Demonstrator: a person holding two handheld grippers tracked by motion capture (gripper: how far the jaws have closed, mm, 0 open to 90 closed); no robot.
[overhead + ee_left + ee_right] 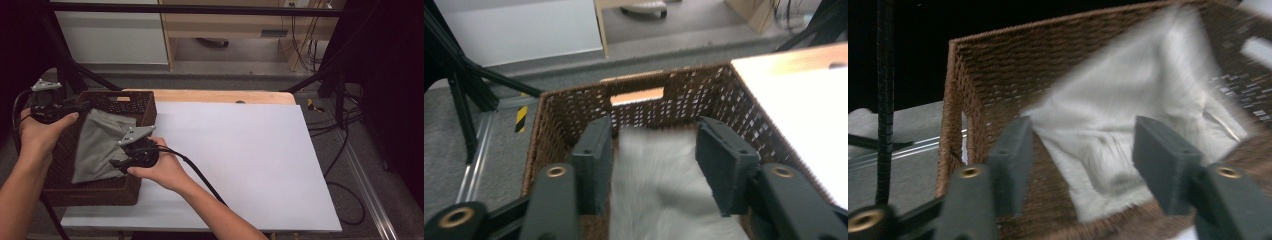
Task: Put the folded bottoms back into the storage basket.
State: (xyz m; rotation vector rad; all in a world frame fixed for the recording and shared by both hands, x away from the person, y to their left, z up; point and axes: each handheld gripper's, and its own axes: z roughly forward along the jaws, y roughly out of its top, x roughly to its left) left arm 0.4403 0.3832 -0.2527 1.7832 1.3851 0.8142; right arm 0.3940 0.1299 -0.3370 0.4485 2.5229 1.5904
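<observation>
High view: a grey cloth (97, 145) is seen lying crumpled inside a brown woven basket (142, 107) at the table's 9 o'clock edge, one corner draped up the far wall. The left gripper (82, 106) is held at the cloth's 11 o'clock, the right gripper (116, 165) at its 4 o'clock. Both sets of jaws are parted, with nothing pinched between them. The cloth is judged light, limp and non-slippery; a raised fold or corner is best pinched. The basket's wicker is stiff and perforated, with a handle slot (637, 95). White sheeting (240, 160) is laid over the wooden tabletop.
</observation>
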